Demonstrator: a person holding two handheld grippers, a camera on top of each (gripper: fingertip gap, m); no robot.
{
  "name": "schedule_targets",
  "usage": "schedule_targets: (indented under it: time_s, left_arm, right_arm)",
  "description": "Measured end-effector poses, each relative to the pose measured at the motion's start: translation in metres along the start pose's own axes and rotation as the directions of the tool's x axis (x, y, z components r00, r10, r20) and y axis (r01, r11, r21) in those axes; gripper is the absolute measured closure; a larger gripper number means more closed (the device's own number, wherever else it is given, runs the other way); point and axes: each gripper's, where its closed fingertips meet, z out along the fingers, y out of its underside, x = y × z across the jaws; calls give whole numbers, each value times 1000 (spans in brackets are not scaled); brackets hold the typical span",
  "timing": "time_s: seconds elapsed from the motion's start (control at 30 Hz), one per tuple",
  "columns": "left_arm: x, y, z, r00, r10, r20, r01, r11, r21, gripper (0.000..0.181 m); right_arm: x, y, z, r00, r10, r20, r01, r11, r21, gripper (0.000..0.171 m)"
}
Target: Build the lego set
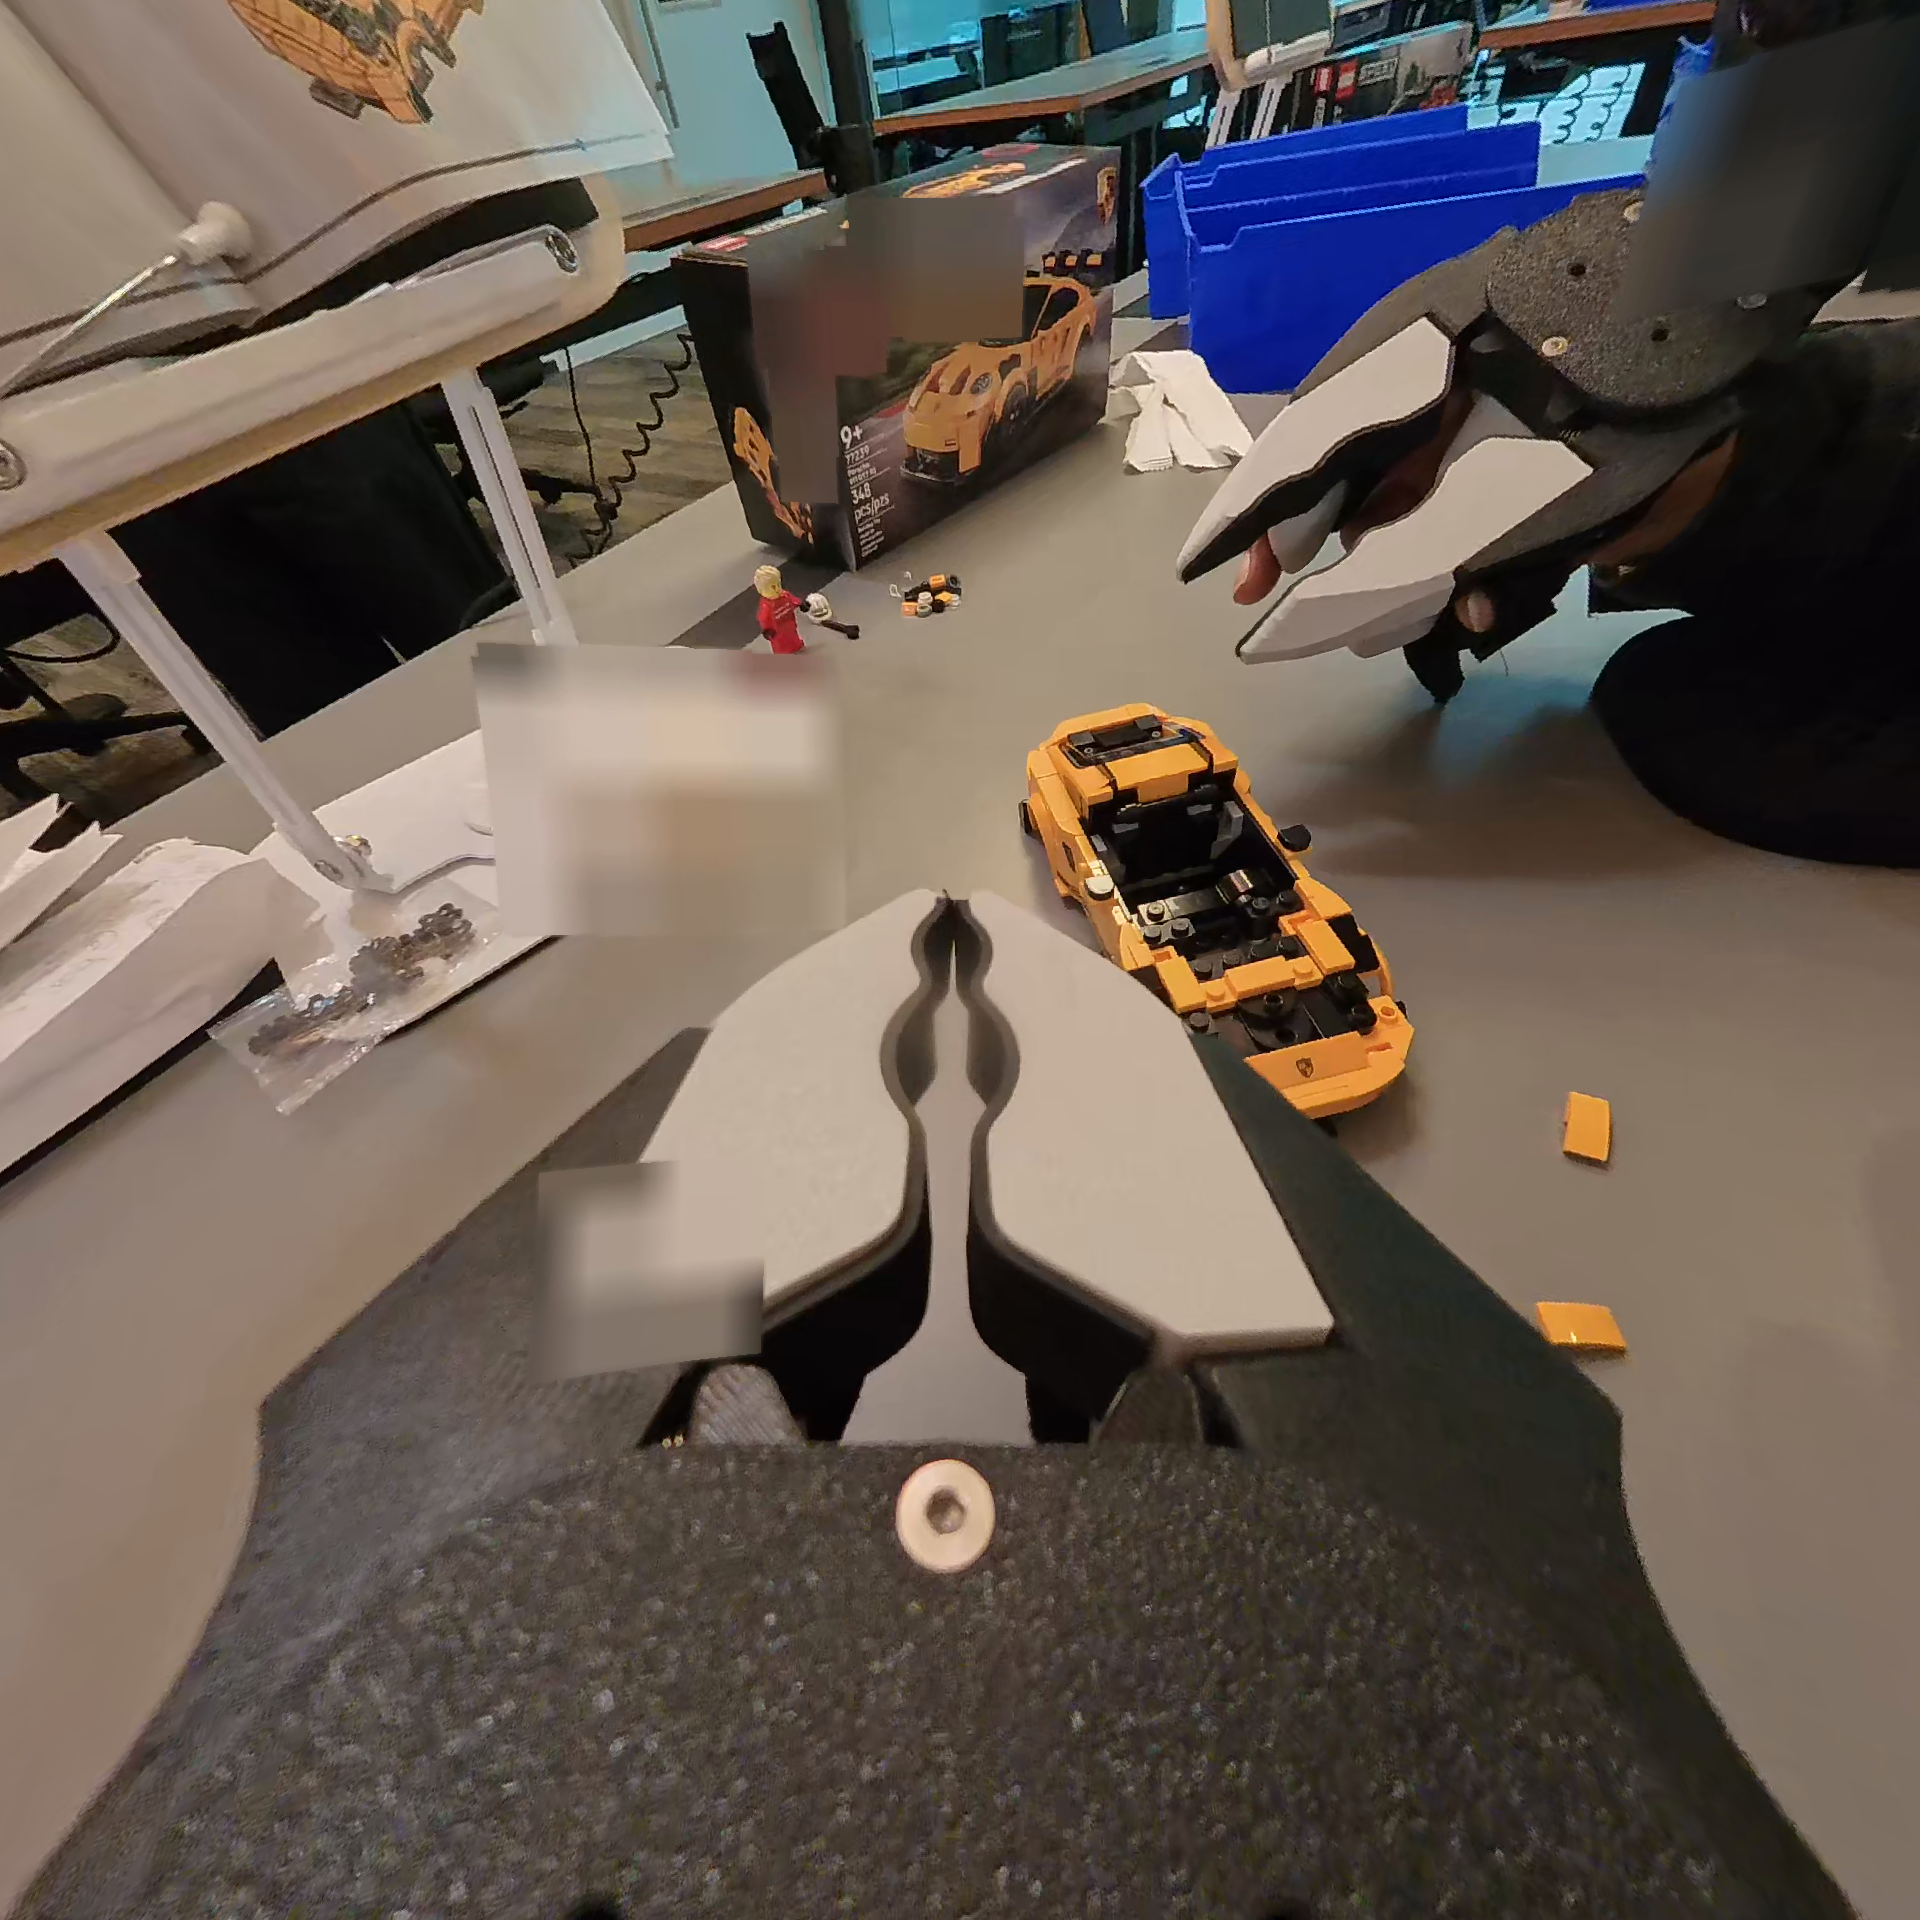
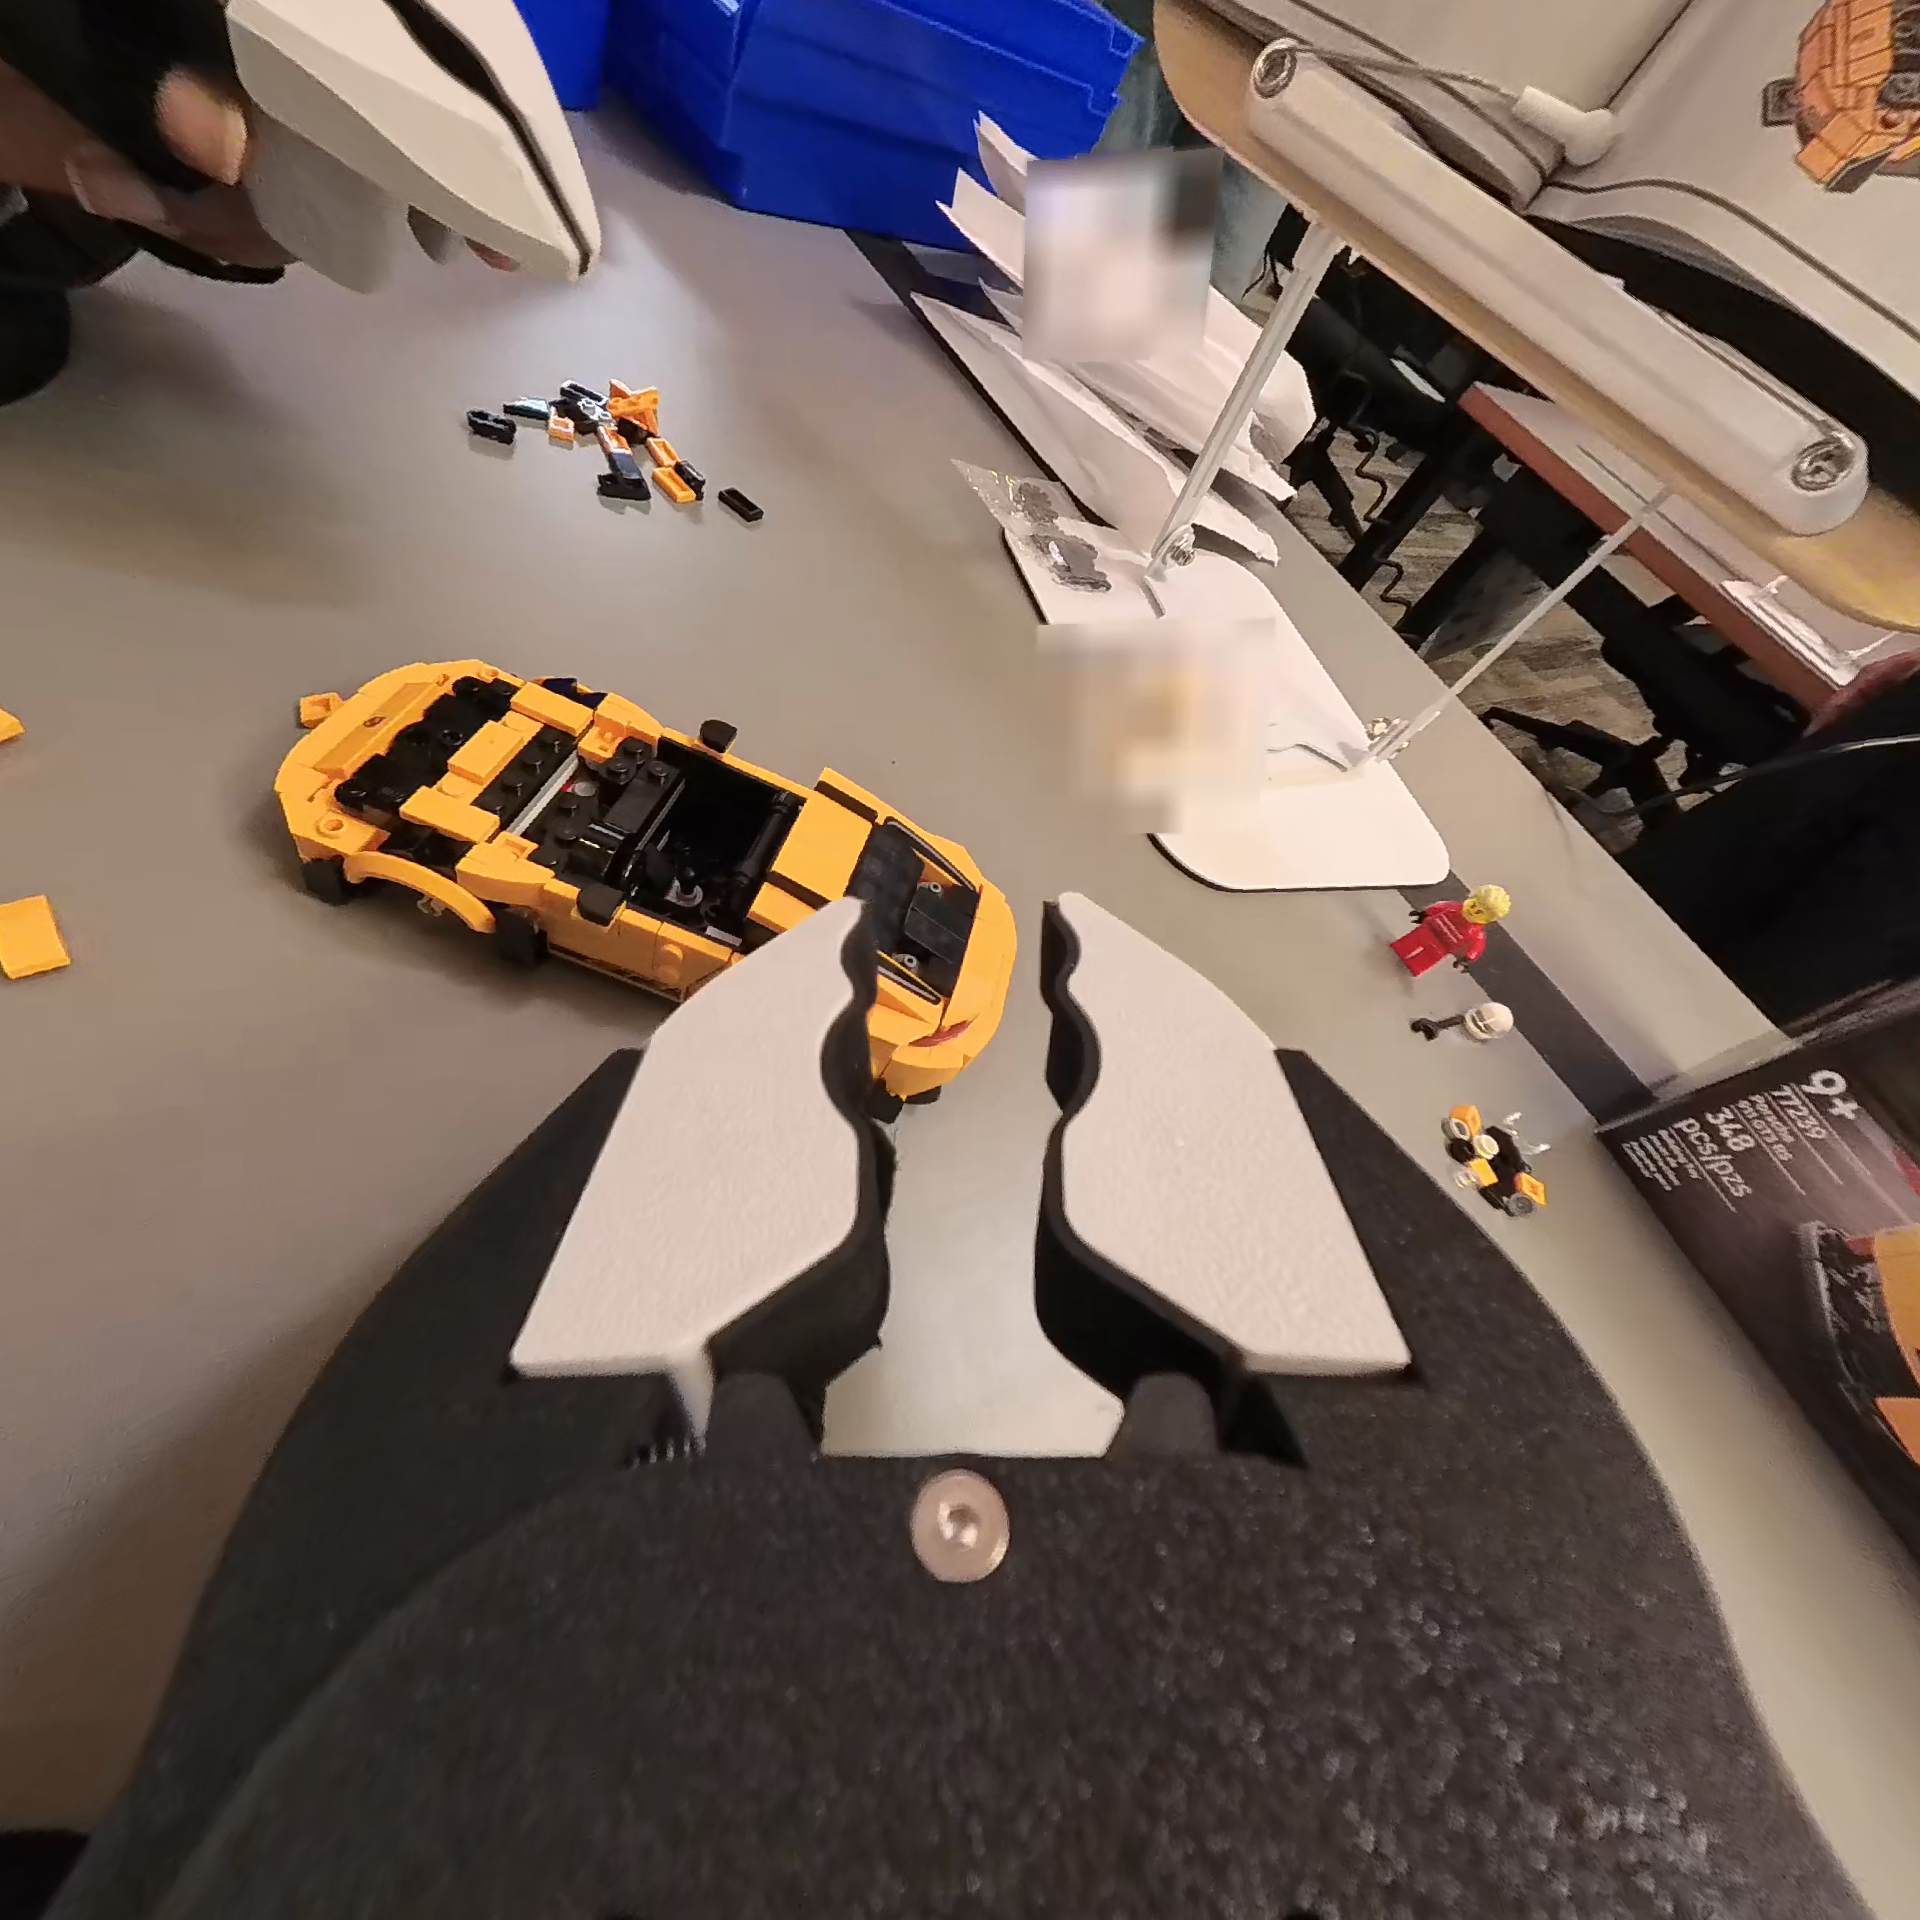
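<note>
Closest in, the left gripper (image 1: 951,909) fills the bottom of its own view, its two grey fingers pressed together at the tips with nothing visible between them. Just past those tips, a little to the right, the yellow and black lego car (image 1: 1216,914) sits on the grey table (image 1: 935,707), roof off, the black interior open to view. Two loose yellow tiles (image 1: 1587,1125) lie near its nose, toward the right edge of the table.

The right gripper (image 2: 951,914) hangs over the car's tail with its fingers spread apart and empty; the left finger (image 2: 748,1091) covers part of the rear, so that corner is hard to read. From the left wrist view the same gripper shows farther off, up high, a person's fingertip (image 1: 1257,571) poking out between the fingers.

A scatter of small black and yellow pieces (image 2: 613,442) lies well apart from the car, in the middle of the table. Near the far edge stands a red minifigure (image 1: 779,613), beside it a white helmet (image 2: 1488,1020) and a tiny heap of parts (image 1: 932,594). The set's box (image 1: 914,353) stands behind them, part of its front blurred out. The instruction booklet (image 1: 343,83) on its white stand (image 2: 1309,831) is cut off at the frame. A clear bag (image 1: 343,987) of dark bits is too small to make out. Blue bins (image 1: 1351,218) sit at the back.
</note>
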Motion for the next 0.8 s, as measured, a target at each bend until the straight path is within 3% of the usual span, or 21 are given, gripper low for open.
schedule_targets:
  time_s: [0.13, 0.23, 0.37, 0.53, 0.67, 0.8]
  left_arm:
    - [-2, 0, 0, 1000, -10, 13, 10, 1000, 3, 181]
    - [-3, -1, 1, 999, -31, 21, 30, 999, 16, 181]
    - [-3, 5, 4, 999, -49, 18, 49, 999, 2, 181]
    - [-5, 12, 6, 998, -55, 30, 55, 998, -14, 181]
    - [-10, 15, 7, 996, -75, 37, 76, 997, -16, 181]
    - [-13, 18, 8, 994, -102, 41, 103, 995, -15, 181]
  right_arm:
    - [12, -6, -1, 997, 38, -63, -35, 999, 39, 142]
    - [46, -27, -7, 977, 98, -190, -71, 987, 141, 144]
    - [120, -78, -12, 942, 118, -314, -41, 969, 242, 148]
    - [239, -134, -1, 894, 84, -440, 35, 966, 256, 149]
    - [300, -146, 22, 885, 78, -458, 26, 976, 218, 150]
    - [315, -149, 38, 896, 67, -438, 32, 976, 216, 151]
